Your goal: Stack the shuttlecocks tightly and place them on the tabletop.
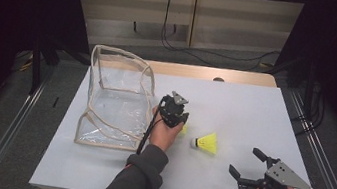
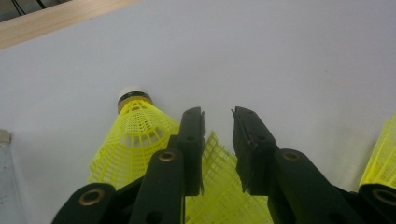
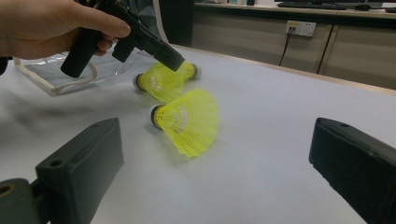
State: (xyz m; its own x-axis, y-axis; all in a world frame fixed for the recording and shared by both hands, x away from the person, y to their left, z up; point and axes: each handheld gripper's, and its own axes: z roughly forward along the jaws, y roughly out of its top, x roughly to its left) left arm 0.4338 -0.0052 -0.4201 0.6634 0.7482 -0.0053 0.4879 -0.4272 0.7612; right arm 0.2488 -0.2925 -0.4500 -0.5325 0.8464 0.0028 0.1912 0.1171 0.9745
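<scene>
Yellow shuttlecock [image 2: 135, 135] lies on the desk [image 2: 280, 56] beside the clear bag [image 1: 115, 96], its skirt edge between your left claw's [image 2: 218, 116] parted, unclenched tips, so closing there could crush or flick it.

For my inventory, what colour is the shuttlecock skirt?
Bright yellow mesh skirt; right gripper view shows it best.

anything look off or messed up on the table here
Nothing is damaged or spilled. The clear bag stands with one side slumped and its rim bent out of shape. The yellow shuttlecocks lie on their sides: one alone mid-table, another under the left gripper, whose jaws stand slightly apart over its skirt.
</scene>
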